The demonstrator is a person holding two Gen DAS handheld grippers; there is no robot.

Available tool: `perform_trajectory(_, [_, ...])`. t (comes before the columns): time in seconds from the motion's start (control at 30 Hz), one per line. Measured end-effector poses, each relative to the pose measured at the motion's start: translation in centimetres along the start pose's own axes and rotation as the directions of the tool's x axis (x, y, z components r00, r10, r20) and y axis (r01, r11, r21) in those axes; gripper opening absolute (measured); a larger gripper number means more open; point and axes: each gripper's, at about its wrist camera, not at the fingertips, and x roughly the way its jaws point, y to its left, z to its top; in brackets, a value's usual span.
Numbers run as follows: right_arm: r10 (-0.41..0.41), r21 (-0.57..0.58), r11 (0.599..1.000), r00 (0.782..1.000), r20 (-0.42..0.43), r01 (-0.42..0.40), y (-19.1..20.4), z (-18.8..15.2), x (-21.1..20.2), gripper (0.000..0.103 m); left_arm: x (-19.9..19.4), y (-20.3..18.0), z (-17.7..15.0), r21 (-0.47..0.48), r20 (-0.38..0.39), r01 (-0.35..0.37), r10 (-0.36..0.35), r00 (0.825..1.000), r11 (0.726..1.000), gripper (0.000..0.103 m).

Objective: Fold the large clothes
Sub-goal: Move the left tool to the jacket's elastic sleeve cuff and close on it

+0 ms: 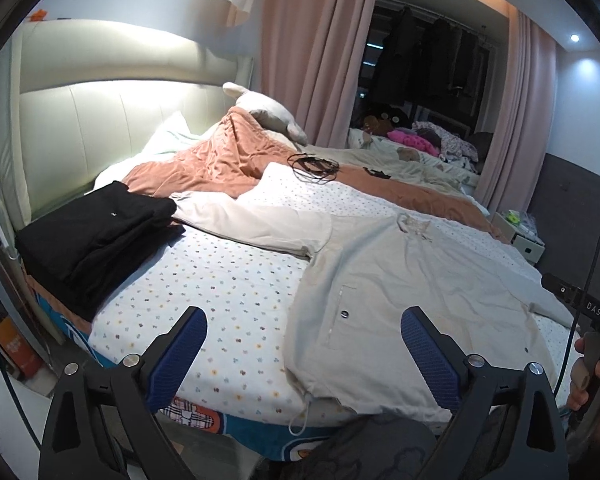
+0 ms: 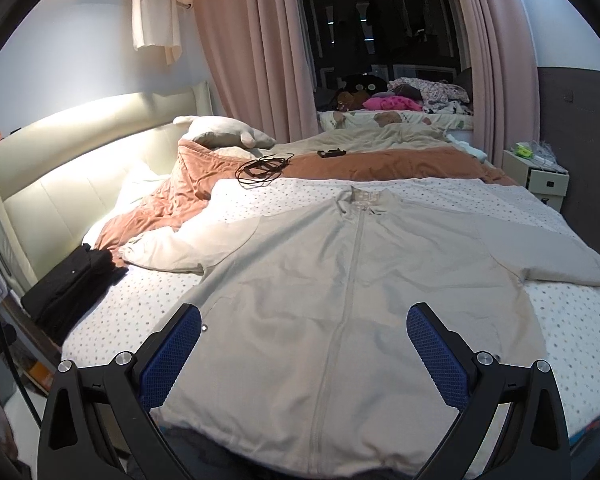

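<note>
A large beige zip jacket [image 2: 340, 280] lies spread flat, front up, on the dotted white bedsheet [image 2: 140, 304], collar away from me and both sleeves out to the sides. In the left wrist view the jacket [image 1: 400, 288] fills the right half, its hem at the bed's near edge. My left gripper [image 1: 304, 320] is open above the jacket's left hem corner, holding nothing. My right gripper [image 2: 304, 320] is open above the hem's middle, over the zip, also holding nothing. A hand on the right gripper's handle [image 1: 592, 364] shows at the right edge.
A folded black garment stack [image 1: 96, 236] sits at the bed's left edge by the headboard [image 1: 112, 120]. An orange quilt [image 2: 380, 164] with black cables [image 2: 260, 168] lies beyond the jacket. A white nightstand [image 2: 540, 176] stands at the far right.
</note>
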Motion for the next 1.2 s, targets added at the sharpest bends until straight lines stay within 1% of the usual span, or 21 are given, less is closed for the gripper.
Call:
perform_trajectory(0.37, [0.017,0.004,1.000,0.999,-0.032,-0.017,2.1,3.6,9.3,0.103,7.3,3.0,3.2,-0.080,-0.067,-0.070,0.065,0.996,0.994,0.093])
perform_trajectory(0.5, [0.045,0.016,0.999,0.998,-0.046,-0.045,2.8,4.6,12.0,0.103,10.1,4.4,4.6,-0.114,-0.088,-0.103,0.093,0.992,0.988,0.093])
perform_trajectory(0.67, [0.092,0.045,0.995,0.993,-0.073,-0.089,3.9,5.6,16.2,0.103,13.7,6.4,6.0,-0.159,-0.119,-0.125,0.106,0.987,0.979,0.093])
perform_trajectory(0.7, [0.100,0.053,0.994,0.992,-0.082,-0.096,4.1,5.8,17.2,0.103,14.7,6.9,6.3,-0.166,-0.128,-0.133,0.112,0.985,0.977,0.092])
perform_trajectory(0.8, [0.100,0.066,0.993,0.989,-0.109,-0.093,4.9,6.2,19.9,0.103,17.3,8.3,7.2,-0.195,-0.152,-0.144,0.115,0.982,0.970,0.085])
perform_trajectory(0.87, [0.114,0.079,0.991,0.985,-0.130,-0.104,5.5,6.5,21.9,0.103,19.1,9.2,7.6,-0.216,-0.171,-0.154,0.118,0.978,0.964,0.080])
perform_trajectory(0.9, [0.120,0.081,0.991,0.983,-0.137,-0.110,5.7,6.5,22.6,0.103,20.0,9.7,7.8,-0.228,-0.180,-0.160,0.119,0.976,0.960,0.080])
perform_trajectory(1.0, [0.131,0.080,0.990,0.977,-0.168,-0.119,6.6,6.8,25.3,0.098,22.6,11.0,8.3,-0.257,-0.207,-0.168,0.116,0.971,0.952,0.078])
perform_trajectory(1.07, [0.141,0.087,0.988,0.972,-0.190,-0.127,6.9,6.8,26.7,0.095,24.4,11.7,8.6,-0.266,-0.226,-0.182,0.122,0.966,0.947,0.074])
perform_trajectory(1.2, [0.150,0.085,0.988,0.958,-0.245,-0.133,7.7,6.7,30.1,0.084,27.6,12.9,9.3,-0.282,-0.255,-0.192,0.119,0.960,0.940,0.069])
